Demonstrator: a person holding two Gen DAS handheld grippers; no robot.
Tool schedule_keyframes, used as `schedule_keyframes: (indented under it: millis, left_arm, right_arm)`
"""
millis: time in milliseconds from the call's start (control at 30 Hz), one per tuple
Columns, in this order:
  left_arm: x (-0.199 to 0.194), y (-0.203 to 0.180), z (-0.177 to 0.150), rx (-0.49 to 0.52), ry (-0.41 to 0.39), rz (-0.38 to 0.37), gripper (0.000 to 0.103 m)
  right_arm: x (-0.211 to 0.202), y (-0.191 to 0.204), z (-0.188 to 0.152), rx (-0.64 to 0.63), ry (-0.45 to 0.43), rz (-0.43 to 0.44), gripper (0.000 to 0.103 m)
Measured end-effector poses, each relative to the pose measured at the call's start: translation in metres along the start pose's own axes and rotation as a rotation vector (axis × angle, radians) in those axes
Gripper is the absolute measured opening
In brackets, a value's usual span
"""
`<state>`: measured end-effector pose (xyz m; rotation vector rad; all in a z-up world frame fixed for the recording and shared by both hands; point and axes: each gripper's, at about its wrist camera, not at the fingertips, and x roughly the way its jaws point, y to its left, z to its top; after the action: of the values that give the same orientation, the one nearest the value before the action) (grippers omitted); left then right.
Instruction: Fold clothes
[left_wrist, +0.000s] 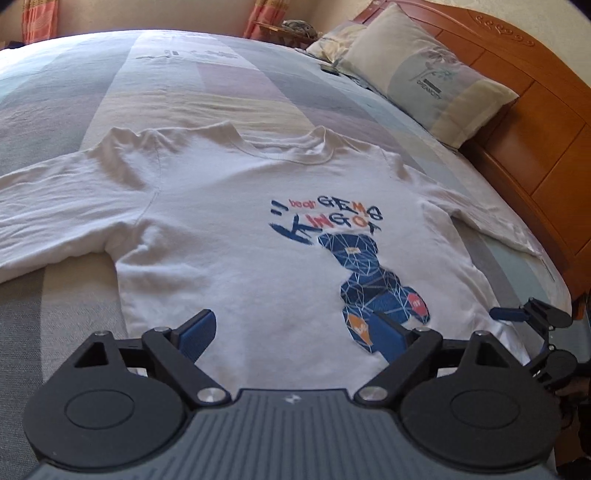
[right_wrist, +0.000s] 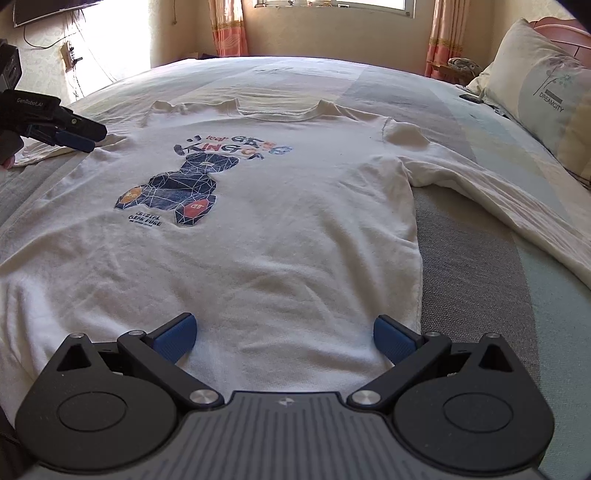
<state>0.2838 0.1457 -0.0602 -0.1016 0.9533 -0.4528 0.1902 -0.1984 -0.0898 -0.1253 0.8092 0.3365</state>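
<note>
Sweatshirt (right_wrist: 258, 221), white w/ long sleeves, spread face-up and mostly flat on bed (right_wrist: 480, 295), collar (right_wrist: 277, 112) toward the far side, hem nearest both cameras. Blue bear print (right_wrist: 177, 192) on chest under blue/orange lettering. Sleeve on pillow side (right_wrist: 498, 199) angled out and down across the striped cover, wrinkled; other sleeve (left_wrist: 55, 206) stretched out toward the opposite edge. Nothing folded yet, by the look of it.

Left gripper (left_wrist: 295, 332) hovering over lower front by the print, jaws wide apart, nothing between pads, no cloth pinched. Right gripper (right_wrist: 284, 338) low over the hem area near the side seam, jaws likewise apart and empty; can't tell if its pads touch the fabric. In right wrist view, left gripper (right_wrist: 79, 138) shows near the far shoulder/sleeve.

Farther out: pillows (left_wrist: 424, 77) against wooden headboard (left_wrist: 524, 122), small dark object (right_wrist: 471, 98) by pillow, curtains (right_wrist: 225, 29) and window behind.

Risks, as judgement: 
- Grabbing only the top layer at hem or shoulder → back layer stays put, fold comes out lopsided.
- Soft mattress + thick knit → pads may dig in and snag the cover along w/ the shirt.
- Uneven lift between the two grips → body skews, print off-centre.
- Wrinkled pillow-side sleeve, if not straightened first → bunching inside the fold.
</note>
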Motion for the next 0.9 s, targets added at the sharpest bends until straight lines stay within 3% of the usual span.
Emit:
schedule_keyframes:
  millis: [233, 333, 400, 500, 533, 667, 767, 900]
  left_arm:
    - [-0.032, 0.006, -0.017, 0.038, 0.0, 0.063, 0.089]
    - [-0.04, -0.015, -0.021, 0.159, 0.003, -0.03, 0.09]
    - [-0.034, -0.026, -0.028, 0.228, 0.045, -0.081, 0.09]
    - [-0.023, -0.03, -0.043, 0.289, 0.12, -0.041, 0.089]
    - [-0.026, -0.025, -0.05, 0.301, 0.11, -0.03, 0.089]
    - [-0.049, 0.0, -0.058, 0.18, 0.087, -0.032, 0.09]
    - [-0.059, -0.012, -0.058, 0.219, 0.075, 0.015, 0.09]
    - [-0.056, -0.042, -0.062, 0.332, 0.055, -0.022, 0.091]
  right_arm:
    - [0.0, 0.0, 0.0, 0.0, 0.001, 0.001, 0.103]
    - [0.0, 0.0, 0.0, 0.001, 0.0, 0.0, 0.103]
    - [0.0, 0.0, 0.0, 0.003, -0.001, -0.001, 0.103]
    - [0.0, 0.001, 0.0, 0.003, 0.0, -0.003, 0.103]
    - [-0.001, 0.001, 0.0, 0.002, 0.001, -0.002, 0.103]
    - [-0.002, -0.001, -0.001, -0.003, 0.001, 0.006, 0.103]
    - [-0.002, -0.001, -0.003, -0.003, -0.007, 0.006, 0.103]
    - [-0.003, 0.002, 0.0, -0.003, 0.004, -0.008, 0.103]
